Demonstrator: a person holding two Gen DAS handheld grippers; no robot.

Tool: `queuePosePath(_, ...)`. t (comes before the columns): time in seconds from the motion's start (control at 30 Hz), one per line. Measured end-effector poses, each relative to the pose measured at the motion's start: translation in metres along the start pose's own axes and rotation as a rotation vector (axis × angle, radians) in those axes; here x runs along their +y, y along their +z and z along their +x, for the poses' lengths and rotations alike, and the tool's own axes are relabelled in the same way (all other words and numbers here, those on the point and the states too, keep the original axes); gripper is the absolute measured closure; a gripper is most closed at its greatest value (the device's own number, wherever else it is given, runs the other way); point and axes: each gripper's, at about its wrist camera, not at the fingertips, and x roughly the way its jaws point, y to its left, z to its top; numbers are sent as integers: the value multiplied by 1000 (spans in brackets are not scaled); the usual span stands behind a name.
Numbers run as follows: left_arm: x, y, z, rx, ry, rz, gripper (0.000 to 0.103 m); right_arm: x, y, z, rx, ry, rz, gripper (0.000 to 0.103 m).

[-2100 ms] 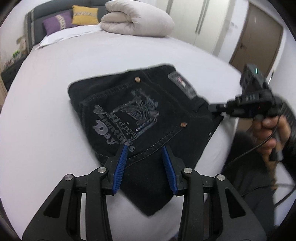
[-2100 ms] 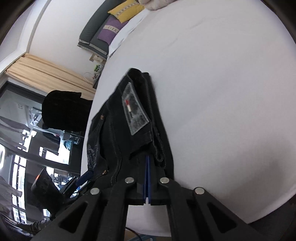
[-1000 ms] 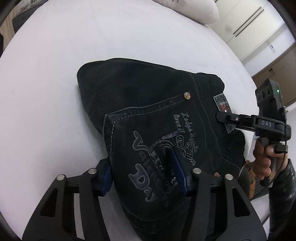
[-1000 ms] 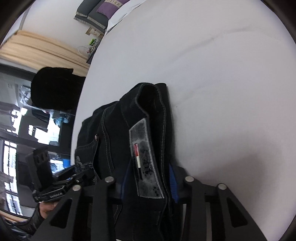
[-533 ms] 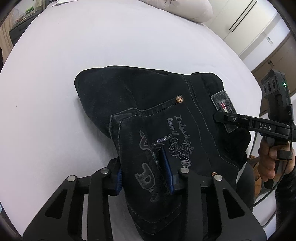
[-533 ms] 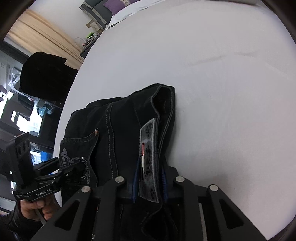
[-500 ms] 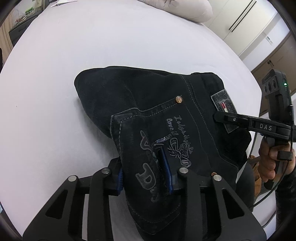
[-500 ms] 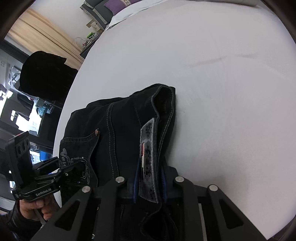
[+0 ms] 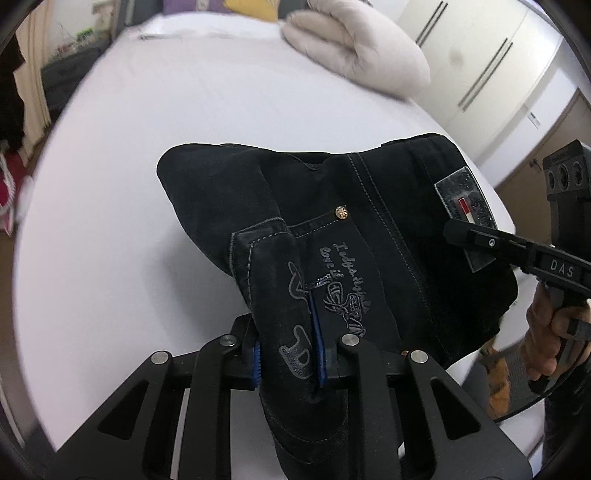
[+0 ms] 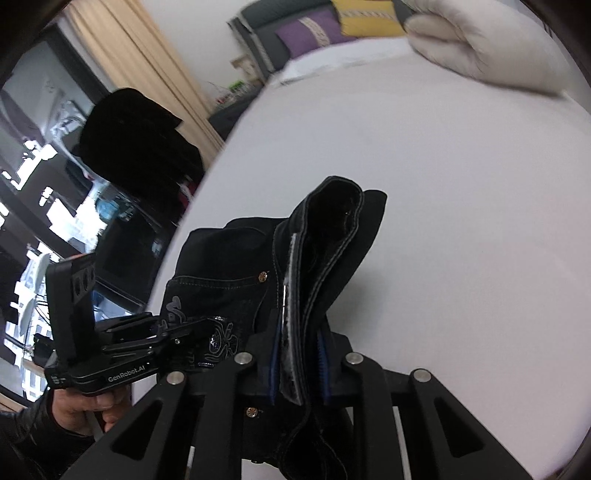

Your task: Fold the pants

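Black pants (image 9: pixel 369 236), already folded small, lie near the edge of a white bed (image 9: pixel 155 122). The left gripper (image 9: pixel 286 356) is closing on the printed pocket corner, denim pinched between its blue pads. The right gripper (image 10: pixel 299 369) is clamped narrow on the waistband by the grey label (image 9: pixel 463 206). For a clean fold, both corners are best lifted level and kept taut. Beyond the pants a rolled duvet (image 9: pixel 354 51) rests, with cushions (image 10: pixel 310 27) behind it and wardrobe doors (image 9: pixel 476 62) right of it.
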Motion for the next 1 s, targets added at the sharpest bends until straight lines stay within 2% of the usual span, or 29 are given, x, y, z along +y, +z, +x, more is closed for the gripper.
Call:
queuePosePath(0.17, 60, 55, -16, -66, 66, 14, 84, 13, 55, 49, -12, 55, 27, 84)
queuePosePath(0.3, 127, 77, -3, -63, 61, -19, 84, 1, 79, 116, 22, 126, 126, 84)
queuePosePath(0.33, 146, 79, 10, -42, 62, -31, 84, -6, 82, 136, 42, 145, 158, 84)
queuePosePath(0.43, 195, 77, 42, 12, 41, -74, 84, -26, 77, 189, 108, 167, 257, 84)
queuePosePath(0.47, 208, 74, 52, 24, 34, -92, 80, -33, 71, 197, 121, 168, 285, 83)
queuePosePath(0.5, 218, 70, 57, 22, 21, -110, 78, -41, 67, 205, 125, 171, 316, 78)
queuePosePath(0.53, 225, 65, 59, 4, -7, -131, 74, -53, 60, 211, 119, 181, 361, 66)
queuePosePath(0.57, 229, 62, 60, -8, -22, -145, 66, -61, 55, 213, 112, 194, 386, 63)
queuePosePath(0.63, 241, 57, 60, -35, -47, -173, 61, -76, 44, 215, 72, 290, 421, 62)
queuePosePath(0.73, 247, 46, 56, -73, -87, -193, 59, -89, 35, 210, 34, 345, 468, 62)
queuePosePath(0.8, 245, 43, 46, -92, -67, -216, 57, -89, 31, 203, 14, 325, 498, 56)
queuePosePath(0.87, 226, 39, 29, -133, 5, -172, 57, -86, 28, 187, -13, 259, 502, 48)
queuePosePath(0.9, 217, 34, 22, -154, 34, -148, 57, -82, 25, 175, -33, 199, 487, 40)
queuePosePath(0.93, 204, 27, 4, -193, 99, -105, 53, -74, 21, 159, -58, 128, 451, 35)
queuePosePath(0.97, 189, 20, -16, -238, 163, -61, 43, -64, 17, 143, -81, 75, 402, 35)
queuePosePath(1.0, 179, 17, -26, -271, 190, -37, 39, -61, 11, 126, -98, 51, 372, 35)
